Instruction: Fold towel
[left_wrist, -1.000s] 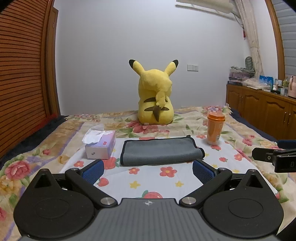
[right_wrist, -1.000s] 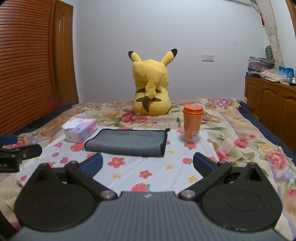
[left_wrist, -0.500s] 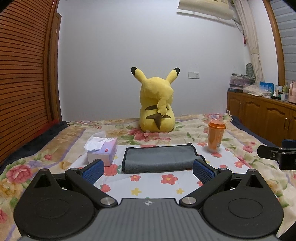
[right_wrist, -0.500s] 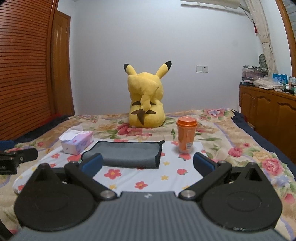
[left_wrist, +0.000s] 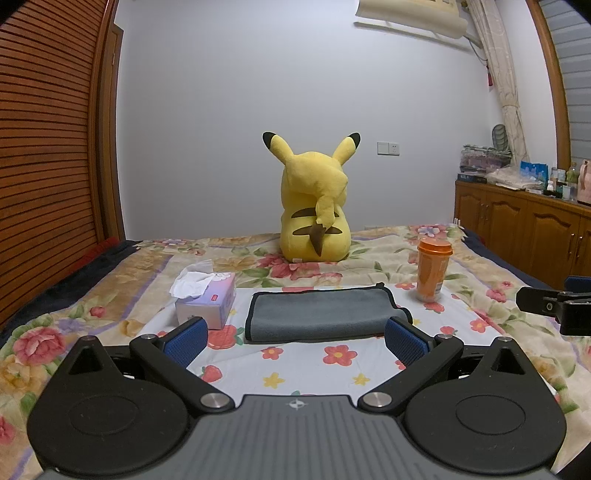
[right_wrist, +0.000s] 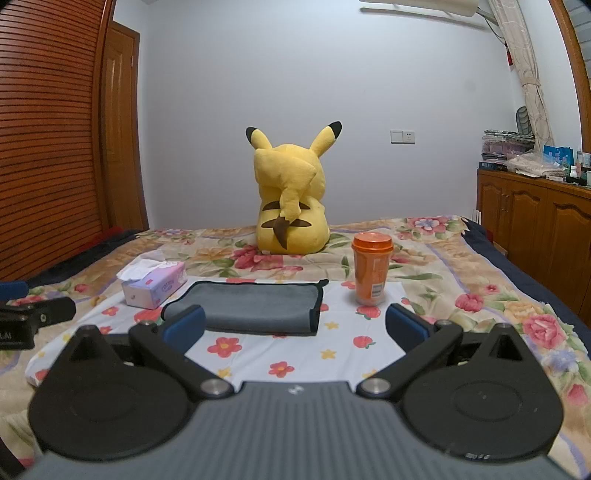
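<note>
A grey towel (left_wrist: 321, 314) lies folded into a flat rectangle on the white floral cloth (left_wrist: 332, 369) on the bed; it also shows in the right wrist view (right_wrist: 255, 308). My left gripper (left_wrist: 295, 341) is open and empty, held back from the towel's near edge. My right gripper (right_wrist: 295, 328) is open and empty, also short of the towel. The right gripper shows at the right edge of the left wrist view (left_wrist: 554, 306); the left gripper shows at the left edge of the right wrist view (right_wrist: 29, 317).
A tissue box (left_wrist: 207, 301) stands left of the towel and an orange cup (left_wrist: 432, 269) right of it. A yellow Pikachu plush (left_wrist: 314, 221) sits behind. A wooden cabinet (left_wrist: 524, 229) runs along the right, a slatted wooden wall (left_wrist: 44, 147) along the left.
Both grippers have tilted up and drawn back a little; the towel sits lower in both views. Both stay open. The towel has not moved.
</note>
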